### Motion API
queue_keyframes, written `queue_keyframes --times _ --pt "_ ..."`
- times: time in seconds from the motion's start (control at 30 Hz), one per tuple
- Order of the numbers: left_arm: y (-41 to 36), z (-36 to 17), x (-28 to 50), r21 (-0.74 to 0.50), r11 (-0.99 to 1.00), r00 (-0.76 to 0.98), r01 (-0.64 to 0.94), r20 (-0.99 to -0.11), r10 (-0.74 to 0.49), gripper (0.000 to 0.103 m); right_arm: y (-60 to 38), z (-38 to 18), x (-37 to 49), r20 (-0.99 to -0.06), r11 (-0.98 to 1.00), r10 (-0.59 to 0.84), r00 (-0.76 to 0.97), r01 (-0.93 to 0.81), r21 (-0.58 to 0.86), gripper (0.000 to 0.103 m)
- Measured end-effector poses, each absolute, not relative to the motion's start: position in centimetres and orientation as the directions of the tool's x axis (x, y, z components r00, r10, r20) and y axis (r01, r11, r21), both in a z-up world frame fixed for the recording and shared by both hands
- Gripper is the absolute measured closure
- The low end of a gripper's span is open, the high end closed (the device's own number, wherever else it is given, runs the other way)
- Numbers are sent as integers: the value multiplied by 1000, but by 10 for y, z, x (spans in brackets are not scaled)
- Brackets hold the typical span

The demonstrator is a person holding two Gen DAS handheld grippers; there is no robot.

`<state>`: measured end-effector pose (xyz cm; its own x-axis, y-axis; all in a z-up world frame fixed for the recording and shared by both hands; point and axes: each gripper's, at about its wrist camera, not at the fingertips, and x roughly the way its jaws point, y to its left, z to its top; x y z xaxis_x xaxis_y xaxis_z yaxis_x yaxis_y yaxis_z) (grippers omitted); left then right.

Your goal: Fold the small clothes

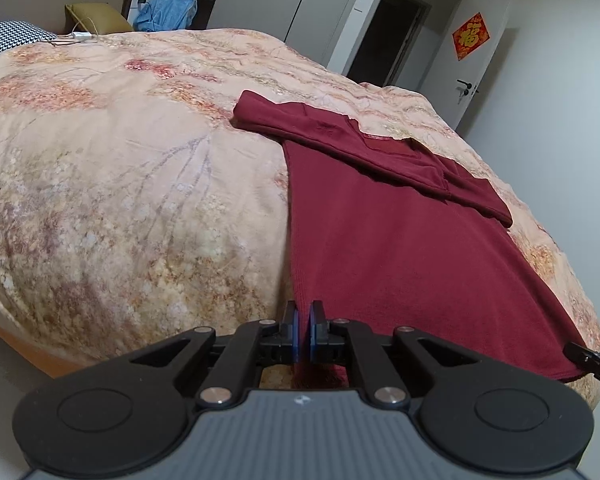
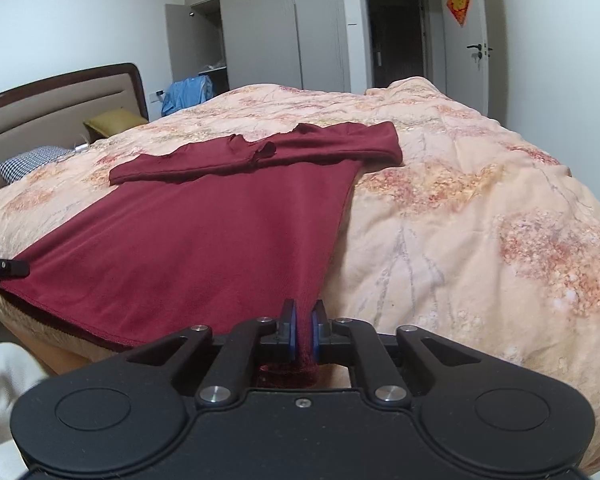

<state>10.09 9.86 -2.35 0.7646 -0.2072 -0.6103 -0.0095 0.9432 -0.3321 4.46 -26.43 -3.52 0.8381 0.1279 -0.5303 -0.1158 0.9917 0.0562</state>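
Bedroom scene: a big bed (image 1: pixel 120 168) with a peach floral quilt, padded headboard (image 2: pixel 56 100) at the far end, grey wardrobe (image 2: pixel 276 32) and a white door (image 1: pixel 484 60) with a red paper decoration (image 1: pixel 470 36) behind it. A dark red shirt (image 2: pixel 204 236) lies spread flat near the bed's near edge, its sleeves folded across the top part. The left tool (image 1: pixel 304 334) has its fingers squeezed together on one hem corner of the shirt at the bed's near edge. The right tool (image 2: pixel 304 334) is doing the same, pinching the other hem corner, with fabric bunched between its blue pads (image 2: pixel 293 332). A blue garment (image 2: pixel 188 94) hangs near the wardrobe.
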Motion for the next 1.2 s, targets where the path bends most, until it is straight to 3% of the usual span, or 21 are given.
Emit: queue_keyframes --times 0.07,0.1,0.17,0.2,0.27,0.33,0.43,0.53,0.6,0.7,0.77,0.83,1.03,1.2 --pt "97 -23 98 -322 946 762 -15 -616 -198 92 -262 -35 40 -522 989 132 843 -147 12 72" --pt "97 -22 97 -313 950 763 -13 -617 -193 82 -260 -35 38 -517 986 135 845 -166 -14 67" --pt "96 -20 93 -289 957 770 -6 -612 -180 59 -256 -34 33 -504 974 153 850 -216 -68 45" --pt "95 -18 91 -274 962 776 -3 -607 -171 42 -253 -33 30 -498 965 167 851 -245 -94 43" --pt "93 -14 86 -236 972 789 6 -597 -149 32 -246 -33 24 -489 938 198 850 -309 -156 35" --pt "88 -11 84 -193 981 794 26 -592 -138 18 -236 -36 19 -487 904 217 846 -362 -227 28" --pt "78 -8 81 -133 990 806 45 -580 -114 4 -220 -45 16 -505 840 231 832 -432 -327 26" --pt "67 -9 81 -89 994 811 65 -575 -104 0 -204 -63 19 -532 762 204 822 -475 -441 27" --pt "59 -11 82 -60 995 808 80 -580 -100 0 -194 -77 22 -548 693 165 820 -491 -528 29" --pt "47 -15 82 -35 993 805 109 -584 -109 0 -188 -93 26 -533 615 114 839 -480 -625 43" --pt "38 -16 80 -14 990 809 141 -574 -123 0 -188 -91 29 -517 617 106 850 -464 -636 73" --pt "27 -16 76 12 982 817 187 -557 -149 0 -192 -78 33 -515 657 132 847 -464 -595 92" --pt "-22 -28 62 101 929 823 355 -505 -259 0 -203 -16 47 -511 773 256 820 -492 -401 94" --pt "-68 -45 69 253 889 839 383 -499 -219 0 -210 27 65 -497 827 341 798 -506 -246 94"
